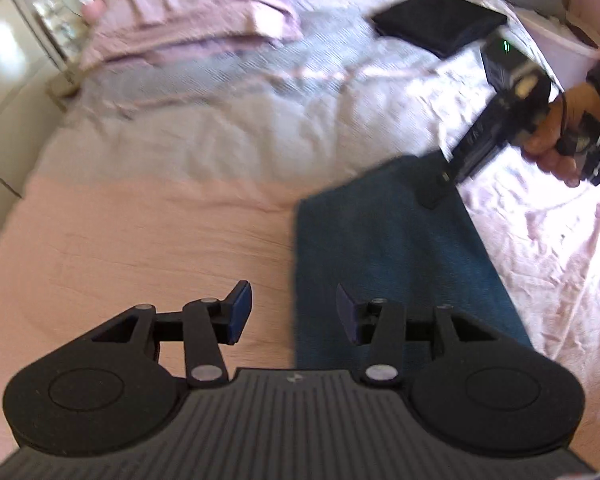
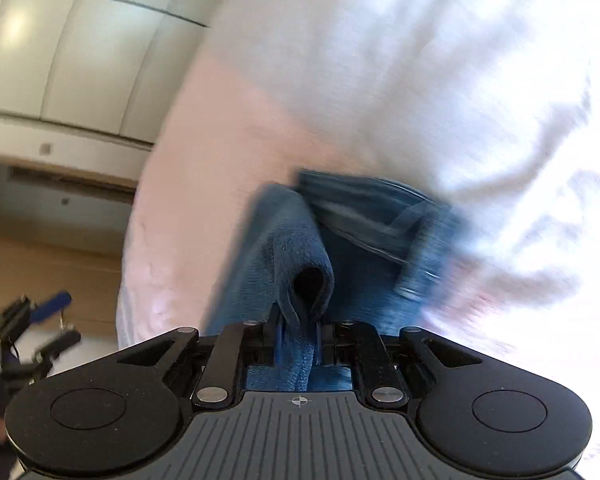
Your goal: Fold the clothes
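Mid-fold, the right gripper pinched an edge of the teal fleecy cloth while the left gripper hovered spread and empty; next, lay that edge down square.

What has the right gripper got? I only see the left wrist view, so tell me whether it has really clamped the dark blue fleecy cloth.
Observer: Yes. In the right wrist view, the right gripper is shut on a pinched-up fold of the dark blue fleecy cloth. The cloth runs between its pads.
Operator: Report what lies beyond that fold.
Observer: A pair of blue denim jeans lies just beyond the cloth on the pale bedsheet. The waistband and a belt loop are showing, though the picture is blurred.
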